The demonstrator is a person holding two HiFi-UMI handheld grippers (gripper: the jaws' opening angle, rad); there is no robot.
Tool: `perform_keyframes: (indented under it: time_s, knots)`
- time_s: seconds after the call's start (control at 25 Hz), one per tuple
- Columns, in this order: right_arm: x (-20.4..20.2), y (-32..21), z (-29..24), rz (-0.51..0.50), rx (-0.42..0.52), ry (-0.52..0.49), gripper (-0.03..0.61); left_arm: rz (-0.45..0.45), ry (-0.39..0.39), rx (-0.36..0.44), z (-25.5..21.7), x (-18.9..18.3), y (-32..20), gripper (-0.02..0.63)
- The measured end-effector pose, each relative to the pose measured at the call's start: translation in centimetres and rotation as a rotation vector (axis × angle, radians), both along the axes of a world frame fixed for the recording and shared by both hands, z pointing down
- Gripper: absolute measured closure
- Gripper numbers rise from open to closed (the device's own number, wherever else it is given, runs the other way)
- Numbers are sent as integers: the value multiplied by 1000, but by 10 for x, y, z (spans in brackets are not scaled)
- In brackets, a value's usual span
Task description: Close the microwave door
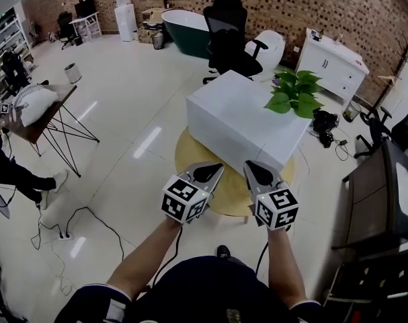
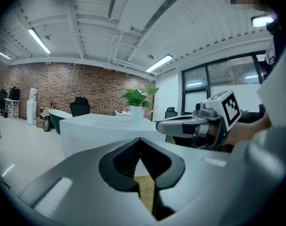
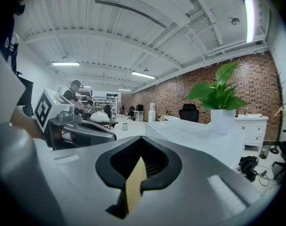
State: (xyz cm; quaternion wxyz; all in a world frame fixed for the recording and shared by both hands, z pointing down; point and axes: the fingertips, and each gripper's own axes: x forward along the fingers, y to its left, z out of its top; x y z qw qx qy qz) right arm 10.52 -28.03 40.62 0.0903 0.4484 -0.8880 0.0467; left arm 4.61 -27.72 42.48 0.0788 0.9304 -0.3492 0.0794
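The left tongs (image 1: 214,169) and right tongs (image 1: 252,168) are hovering clenched, empty, near the white microwave (image 1: 240,123) on the round surface (image 1: 187,153); pushing its door with a flat, steady press seems best.

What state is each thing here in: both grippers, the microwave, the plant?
Left gripper: fingers shut, empty, held in the air near the microwave.
Right gripper: fingers shut, empty, beside the left one.
Microwave: resting on the round table; no door shows standing open, and the door itself can't be made out.
Plant: upright in its white pot at the microwave's far corner.
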Motion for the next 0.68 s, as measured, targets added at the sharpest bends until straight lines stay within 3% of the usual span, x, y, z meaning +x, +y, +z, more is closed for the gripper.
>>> perform_keyframes:
  time_s: [0.68]
  knots:
    - [-6,-7,-3,-12,7,-1,577,8,-5,-10,4,0,-2,601]
